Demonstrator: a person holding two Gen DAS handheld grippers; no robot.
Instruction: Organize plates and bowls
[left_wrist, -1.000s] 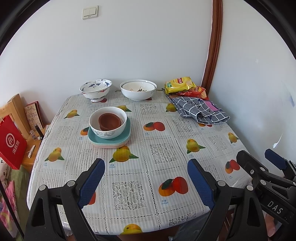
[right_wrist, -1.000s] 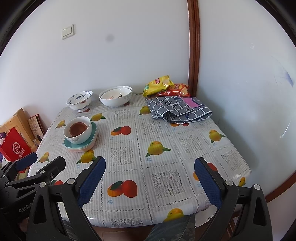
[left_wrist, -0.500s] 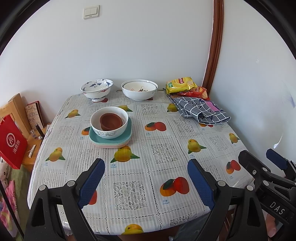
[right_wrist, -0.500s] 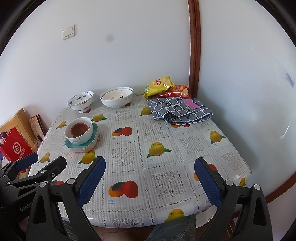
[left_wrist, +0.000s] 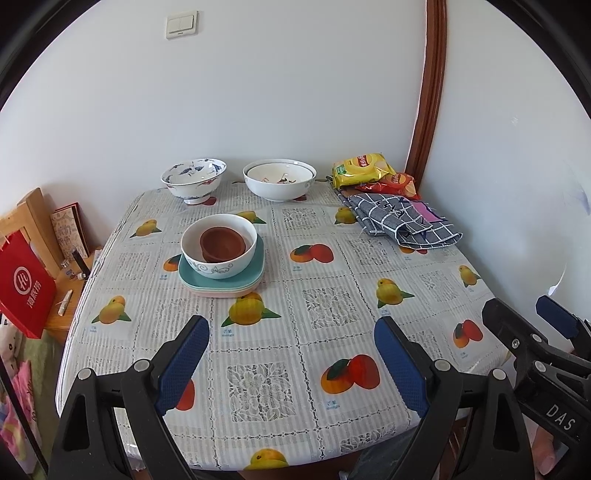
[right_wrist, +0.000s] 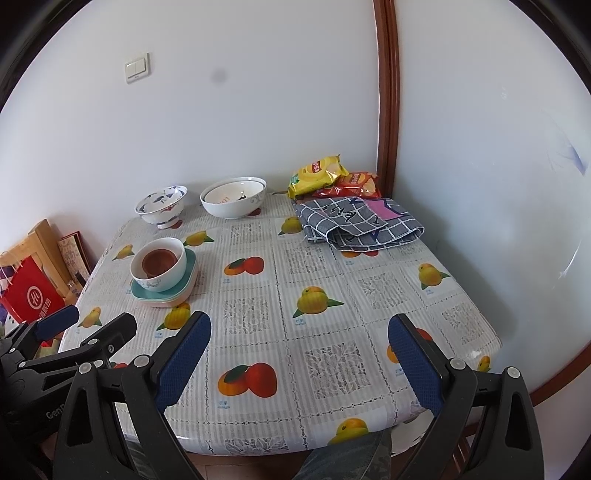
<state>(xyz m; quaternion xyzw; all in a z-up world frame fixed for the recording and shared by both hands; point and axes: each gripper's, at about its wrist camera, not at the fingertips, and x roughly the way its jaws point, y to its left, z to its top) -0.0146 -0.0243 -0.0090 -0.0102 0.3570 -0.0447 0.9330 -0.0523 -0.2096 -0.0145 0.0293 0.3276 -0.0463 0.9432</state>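
you held your left hand-held gripper (left_wrist: 291, 354) over the near edge of the tabletop (left_wrist: 332, 376) with its blue pads spread wide and nothing between them. your right hand-held gripper (right_wrist: 299, 356) was just beside it, also over the near edge, spread just as wide and likewise empty. neither one touched any dish.

the dishes sat well away from both of you. toward the left of the tabletop was a stack of plates (left_wrist: 221, 286), a teal one on top and a pale pink one showing under it. on that stack stood a white bowl with a grey scroll pattern (left_wrist: 221, 262), and nested inside it was a small brown bowl (left_wrist: 222, 243). at the far edge, near the wall, a blue-and-white footed bowl (left_wrist: 194, 182) stood on the left and a larger white bowl (left_wrist: 279, 184) just to its right; the two were apart, not touching. the larger one appeared to have a second bowl nested in it, though you could not tell for sure from either view.

in the far right corner lay a folded grey checked cloth (left_wrist: 402, 221), with a yellow snack bag (left_wrist: 360, 170) and a red snack bag (left_wrist: 400, 182) behind it. a red paper bag (left_wrist: 24, 288) was off the left side of the tabletop.
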